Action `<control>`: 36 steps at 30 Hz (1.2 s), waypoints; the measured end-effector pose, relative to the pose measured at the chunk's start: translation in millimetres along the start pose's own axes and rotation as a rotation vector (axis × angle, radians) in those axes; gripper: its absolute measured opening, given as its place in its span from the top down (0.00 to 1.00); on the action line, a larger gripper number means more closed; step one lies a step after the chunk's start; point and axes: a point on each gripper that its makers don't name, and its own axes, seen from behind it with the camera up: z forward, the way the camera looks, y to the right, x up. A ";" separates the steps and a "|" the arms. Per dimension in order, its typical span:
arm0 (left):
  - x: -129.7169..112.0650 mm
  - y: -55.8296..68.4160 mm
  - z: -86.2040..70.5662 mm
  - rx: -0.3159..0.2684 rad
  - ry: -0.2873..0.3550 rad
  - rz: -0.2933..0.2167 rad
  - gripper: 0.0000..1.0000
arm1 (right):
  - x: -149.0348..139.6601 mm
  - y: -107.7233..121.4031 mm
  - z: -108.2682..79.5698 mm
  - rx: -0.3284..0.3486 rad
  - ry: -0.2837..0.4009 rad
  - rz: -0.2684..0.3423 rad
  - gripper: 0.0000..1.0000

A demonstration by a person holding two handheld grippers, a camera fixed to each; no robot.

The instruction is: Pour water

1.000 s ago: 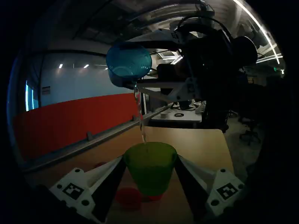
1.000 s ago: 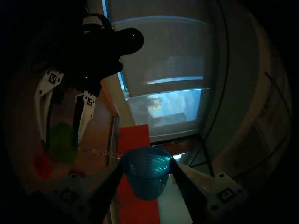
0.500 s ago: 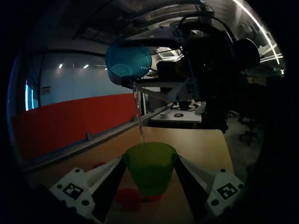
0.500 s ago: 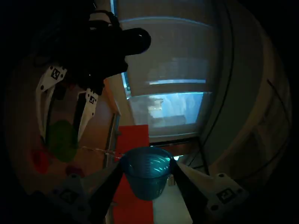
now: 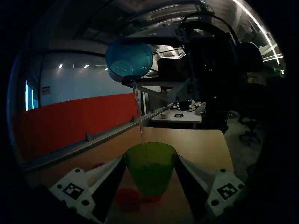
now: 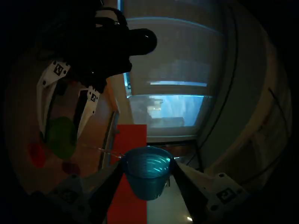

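Observation:
In the left gripper view my left gripper (image 5: 149,175) is shut on an upright green cup (image 5: 150,170) held over a wooden table (image 5: 198,143). Above it the right gripper (image 5: 164,59) holds a blue cup (image 5: 129,59) tipped on its side, and a thin stream of water (image 5: 139,115) falls from its rim into the green cup. In the right gripper view my right gripper (image 6: 147,179) is shut on the blue cup (image 6: 146,177). There the water stream (image 6: 101,150) runs toward the green cup (image 6: 61,137), which sits between the left gripper's white fingers (image 6: 86,112).
Red round things (image 5: 128,197) lie on the table under the green cup, and two red spots (image 6: 36,155) appear near it in the right gripper view. An orange-red partition (image 5: 74,119) with a rail borders the table. Desks and a chair (image 5: 248,132) stand beyond the far edge.
The blue cup has tipped a little further and the stream keeps flowing into the green cup. The right gripper view has rolled slightly. The left gripper has held still.

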 end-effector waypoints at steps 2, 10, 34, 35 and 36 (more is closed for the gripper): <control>0.8 -0.3 -0.3 0.000 0.001 0.001 0.12 | 0.3 0.8 -0.2 -0.002 0.000 -0.009 0.09; 2.4 -3.0 -1.0 0.005 0.008 -0.001 0.12 | 3.1 5.1 -1.0 -0.012 0.003 -0.038 0.09; 3.8 -5.2 0.2 0.012 0.009 -0.002 0.12 | 5.5 3.6 -3.6 -0.011 0.005 -0.082 0.09; 3.8 -5.4 0.2 0.012 0.009 -0.003 0.12 | 5.3 3.3 -3.9 -0.011 0.005 -0.076 0.09; 3.9 -5.5 0.1 0.013 0.009 -0.002 0.12 | 5.1 2.7 -4.3 -0.009 0.005 -0.067 0.09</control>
